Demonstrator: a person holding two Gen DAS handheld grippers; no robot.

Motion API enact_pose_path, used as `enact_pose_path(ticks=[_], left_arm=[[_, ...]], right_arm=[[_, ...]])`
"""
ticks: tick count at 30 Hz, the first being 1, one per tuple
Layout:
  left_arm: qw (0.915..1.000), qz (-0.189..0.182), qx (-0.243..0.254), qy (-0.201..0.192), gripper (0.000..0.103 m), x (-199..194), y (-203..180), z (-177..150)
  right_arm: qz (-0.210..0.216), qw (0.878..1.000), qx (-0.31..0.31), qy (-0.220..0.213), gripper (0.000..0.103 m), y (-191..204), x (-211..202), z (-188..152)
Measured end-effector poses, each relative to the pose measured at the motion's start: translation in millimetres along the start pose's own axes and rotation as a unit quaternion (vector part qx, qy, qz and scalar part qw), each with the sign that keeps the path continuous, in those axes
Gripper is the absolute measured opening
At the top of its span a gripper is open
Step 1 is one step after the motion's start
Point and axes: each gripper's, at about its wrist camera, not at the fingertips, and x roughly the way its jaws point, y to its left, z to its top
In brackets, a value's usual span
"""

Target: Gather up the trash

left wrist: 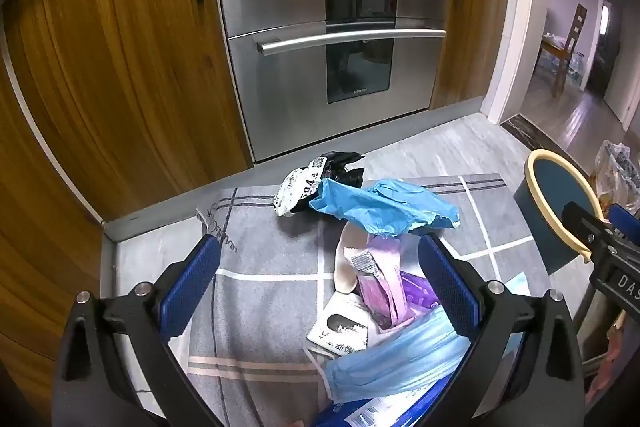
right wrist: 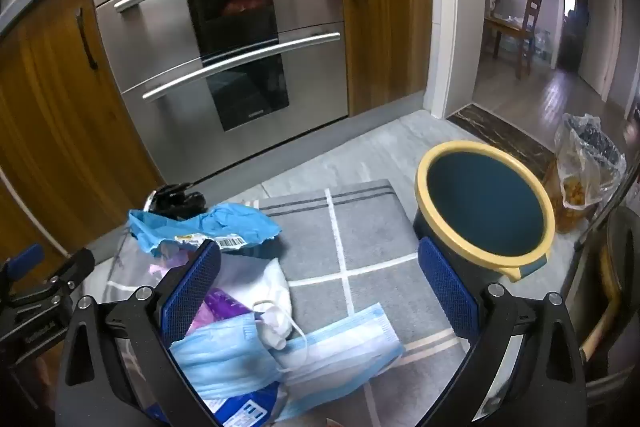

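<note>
Both grippers are hanging above a grey mat point(right wrist: 360, 227) with white lines, and both are pointing down at a slant. The left gripper point(left wrist: 320, 267) is standing with its jaws fully apart and is holding nothing; between its blue pads point(left wrist: 192, 283), in the lower middle of the left wrist view, the trash is lying on the mat: a blue plastic bag point(left wrist: 384, 205), a pink wrapper point(left wrist: 384, 279) and a light blue face mask point(left wrist: 396, 359). The right gripper point(right wrist: 320, 275) is also standing wide open and empty. In its view the face masks point(right wrist: 280, 351) are lying in the lower middle, the blue bag point(right wrist: 200, 223) at the middle left, and the dark bin with a yellow rim point(right wrist: 424, 167) is standing at the right, just beside the mat. A steel oven point(right wrist: 224, 39) is filling the upper part.
</note>
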Motion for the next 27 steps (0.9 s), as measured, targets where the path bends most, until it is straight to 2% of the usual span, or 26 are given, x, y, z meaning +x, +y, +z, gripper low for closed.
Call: enact_pose_path(ticks=[27], left_arm=[[1.0,-0.001,0.001,0.003,0.098,-0.8,-3.3,-1.1]], right_arm=[[-0.009,1.0,-0.008,-0.001,0.098,0.3,-1.1,-0.7]])
